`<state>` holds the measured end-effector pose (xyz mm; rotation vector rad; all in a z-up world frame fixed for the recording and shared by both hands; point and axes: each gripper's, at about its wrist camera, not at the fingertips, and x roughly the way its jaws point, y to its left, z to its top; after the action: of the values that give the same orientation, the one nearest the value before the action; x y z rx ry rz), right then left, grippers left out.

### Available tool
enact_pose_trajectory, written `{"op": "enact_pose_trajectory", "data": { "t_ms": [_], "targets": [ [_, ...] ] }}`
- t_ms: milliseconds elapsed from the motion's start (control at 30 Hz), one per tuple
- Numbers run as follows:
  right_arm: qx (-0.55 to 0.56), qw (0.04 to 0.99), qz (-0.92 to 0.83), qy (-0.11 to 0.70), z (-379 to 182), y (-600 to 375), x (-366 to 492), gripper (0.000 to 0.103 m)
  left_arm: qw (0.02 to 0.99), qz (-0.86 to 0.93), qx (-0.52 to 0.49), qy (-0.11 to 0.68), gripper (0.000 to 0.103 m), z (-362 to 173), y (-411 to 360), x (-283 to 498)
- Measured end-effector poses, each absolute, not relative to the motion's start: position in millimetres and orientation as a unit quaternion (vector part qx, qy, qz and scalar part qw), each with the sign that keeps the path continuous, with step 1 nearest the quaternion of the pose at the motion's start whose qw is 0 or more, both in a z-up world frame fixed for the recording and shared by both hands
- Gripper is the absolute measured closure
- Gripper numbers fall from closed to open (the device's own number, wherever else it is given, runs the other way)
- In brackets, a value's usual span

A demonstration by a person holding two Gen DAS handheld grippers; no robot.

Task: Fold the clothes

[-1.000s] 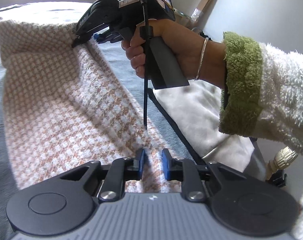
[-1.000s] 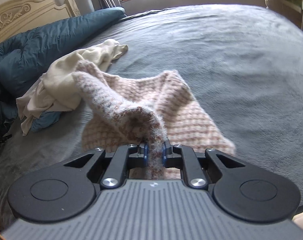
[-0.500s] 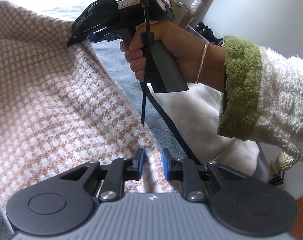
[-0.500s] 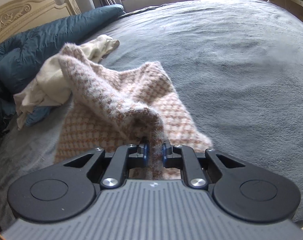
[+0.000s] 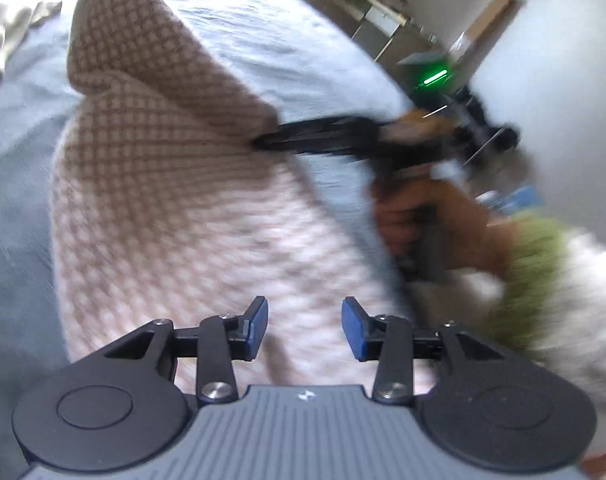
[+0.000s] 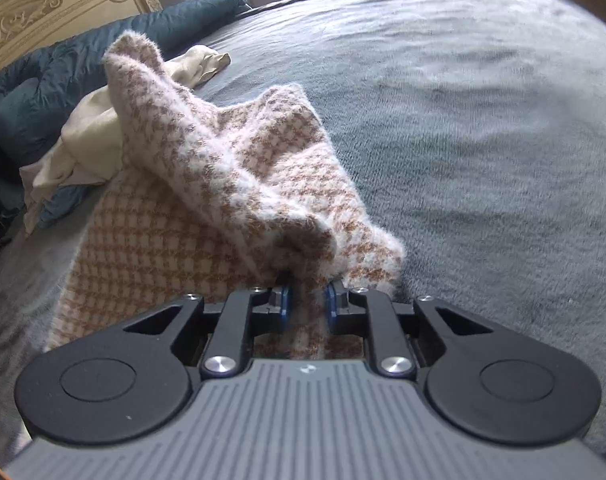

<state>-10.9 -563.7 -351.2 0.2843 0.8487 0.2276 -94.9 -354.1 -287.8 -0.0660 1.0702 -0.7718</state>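
My left gripper has just been opening. Its two blue pads stand apart now and press on nothing. The fuzzy brown-and-white checked knit cloth lies under them, but I have let it go.

My right gripper is clenched on a bunched fold of the same cloth. Its jaws have just been opening a little, yet the cloth sits snug between the blue pads, so I am grasping it. From the left wrist view, I can see that gripper biting the edge of the cloth, with my hand around its dark handle and my fluffy white sleeve with a green cuff behind it. That part is blurry.

The cloth lies on the soft grey bed cover, on the left half of the bed. Part of it is flat on the cover, and one fold stands up in a floppy peak. Just beside its far left edge sits a crumpled cream cloth, touching it. Behind that, a dark blue puffy quilt is heaped against the carved cream headboard.
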Motion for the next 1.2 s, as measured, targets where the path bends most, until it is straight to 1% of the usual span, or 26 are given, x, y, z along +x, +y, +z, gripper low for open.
{"op": "enact_pose_trajectory", "data": {
  "t_ms": [33, 133, 200, 267, 467, 533, 567, 600, 700, 867, 967, 1033, 1100, 1133, 1200],
  "targets": [
    [0.146, 0.892, 0.109, 0.414, -349, -566, -11, 0.084, 0.787, -0.358, -0.015, 0.503, 0.067, -296, -354, -89],
    [0.15, 0.889, 0.104, 0.42, -330, -571, -31, 0.075, 0.779, -0.374, -0.009, 0.503, 0.066, -310, -355, -78],
    [0.151, 0.892, 0.085, 0.417, -315, -577, -59, 0.064, 0.775, -0.385, -0.008, 0.501, 0.063, -311, -357, -74],
    [0.166, 0.892, 0.064, 0.416, -300, -584, -91, 0.063, 0.771, -0.394, -0.006, 0.5, 0.062, -309, -357, -72],
    [0.262, 0.862, 0.024, 0.433, -263, -591, -215, 0.062, 0.748, -0.416, -0.017, 0.516, 0.061, -317, -357, -59],
    [0.292, 0.852, 0.017, 0.434, -256, -582, -252, 0.058, 0.741, -0.422, -0.02, 0.522, 0.061, -318, -357, -54],
    [0.306, 0.848, 0.011, 0.433, -254, -576, -268, 0.05, 0.739, -0.425, -0.018, 0.523, 0.061, -320, -359, -51],
    [0.312, 0.846, -0.002, 0.431, -255, -567, -278, 0.046, 0.736, -0.429, -0.016, 0.524, 0.061, -322, -360, -48],
    [0.314, 0.848, -0.031, 0.427, -269, -542, -287, 0.046, 0.735, -0.439, 0.011, 0.516, 0.06, -323, -368, -48],
    [0.318, 0.859, -0.054, 0.399, -301, -522, -266, 0.046, 0.74, -0.447, 0.044, 0.501, 0.06, -314, -378, -48],
    [0.32, 0.859, -0.056, 0.395, -317, -524, -251, 0.047, 0.748, -0.442, 0.051, 0.493, 0.06, -311, -387, -43],
    [0.335, 0.85, -0.057, 0.402, -328, -528, -241, 0.049, 0.755, -0.437, 0.053, 0.486, 0.06, -310, -392, -37],
    [0.339, 0.845, -0.059, 0.409, -336, -531, -234, 0.059, 0.764, -0.431, 0.053, 0.478, 0.06, -310, -399, -32],
    [0.345, 0.841, -0.059, 0.412, -340, -532, -232, 0.06, 0.768, -0.426, 0.053, 0.475, 0.06, -310, -402, -28],
    [0.356, 0.834, -0.056, 0.418, -348, -535, -228, 0.065, 0.774, -0.419, 0.053, 0.472, 0.06, -312, -408, -23]
  ]
}}
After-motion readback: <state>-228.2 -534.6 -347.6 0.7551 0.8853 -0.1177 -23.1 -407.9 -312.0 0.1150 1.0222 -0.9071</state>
